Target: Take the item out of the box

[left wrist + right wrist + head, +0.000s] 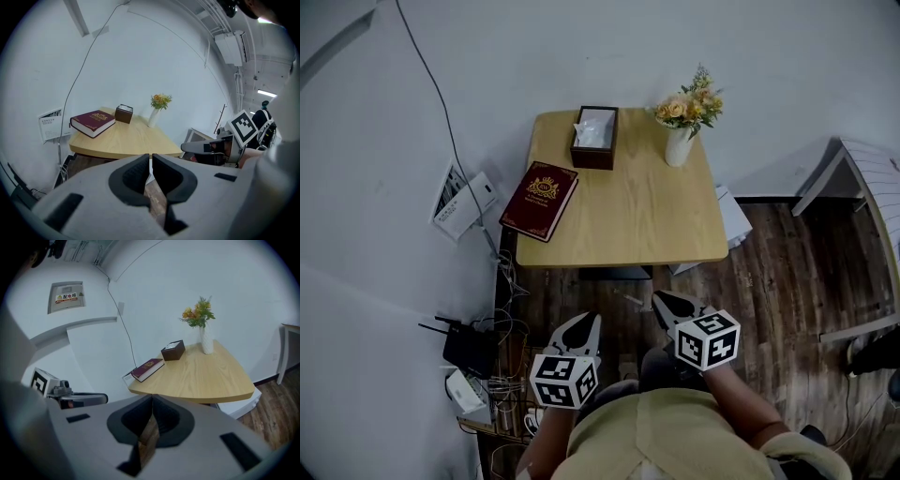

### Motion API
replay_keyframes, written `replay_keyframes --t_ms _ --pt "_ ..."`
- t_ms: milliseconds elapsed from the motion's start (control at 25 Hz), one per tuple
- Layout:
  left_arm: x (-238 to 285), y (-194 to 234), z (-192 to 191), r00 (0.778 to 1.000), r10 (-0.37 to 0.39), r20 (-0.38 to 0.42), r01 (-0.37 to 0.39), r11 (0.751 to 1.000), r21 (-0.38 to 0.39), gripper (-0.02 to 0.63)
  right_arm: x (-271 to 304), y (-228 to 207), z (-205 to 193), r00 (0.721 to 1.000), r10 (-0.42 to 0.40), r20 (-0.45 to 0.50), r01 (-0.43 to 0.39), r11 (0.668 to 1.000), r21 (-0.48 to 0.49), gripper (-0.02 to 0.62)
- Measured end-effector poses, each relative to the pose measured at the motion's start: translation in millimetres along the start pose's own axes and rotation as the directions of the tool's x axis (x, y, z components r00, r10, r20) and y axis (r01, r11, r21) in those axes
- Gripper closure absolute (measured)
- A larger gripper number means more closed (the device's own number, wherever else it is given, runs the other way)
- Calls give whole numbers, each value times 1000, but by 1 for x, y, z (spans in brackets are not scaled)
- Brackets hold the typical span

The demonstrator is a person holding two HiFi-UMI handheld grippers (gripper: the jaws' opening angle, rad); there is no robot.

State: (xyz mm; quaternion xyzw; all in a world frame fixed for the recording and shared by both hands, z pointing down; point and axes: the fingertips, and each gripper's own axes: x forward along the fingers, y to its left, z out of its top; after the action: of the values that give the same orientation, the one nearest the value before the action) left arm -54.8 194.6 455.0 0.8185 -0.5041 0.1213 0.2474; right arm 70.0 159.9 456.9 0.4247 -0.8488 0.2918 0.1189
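A dark brown box (593,137) stands at the back of the small wooden table (637,220), with white tissue (593,127) sticking out of its open top. The box (124,114) also shows far off in the left gripper view, and the box (173,350) does too in the right gripper view. My left gripper (584,322) and right gripper (664,302) hover over the floor in front of the table, well short of the box. The left gripper (151,158) is shut and empty. The right gripper (152,399) is shut and empty as well.
A red book (540,200) lies at the table's left edge. A white vase of flowers (684,122) stands at the back right. A router and tangled cables (473,352) sit on the floor at left. White furniture (862,173) stands at right.
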Motion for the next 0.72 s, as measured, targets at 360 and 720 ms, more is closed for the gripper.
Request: replay_keyframes --t_ms 360,720 --pt "33 9 15 1000 -13 -20 13 1000 -6 569 27 -20 16 1000 5 -25 -5 1000 -1 566" --pt "89 17 53 1000 12 -13 -12 1000 -10 569 58 -57 55 998 44 -44 -45 999 -15 566"
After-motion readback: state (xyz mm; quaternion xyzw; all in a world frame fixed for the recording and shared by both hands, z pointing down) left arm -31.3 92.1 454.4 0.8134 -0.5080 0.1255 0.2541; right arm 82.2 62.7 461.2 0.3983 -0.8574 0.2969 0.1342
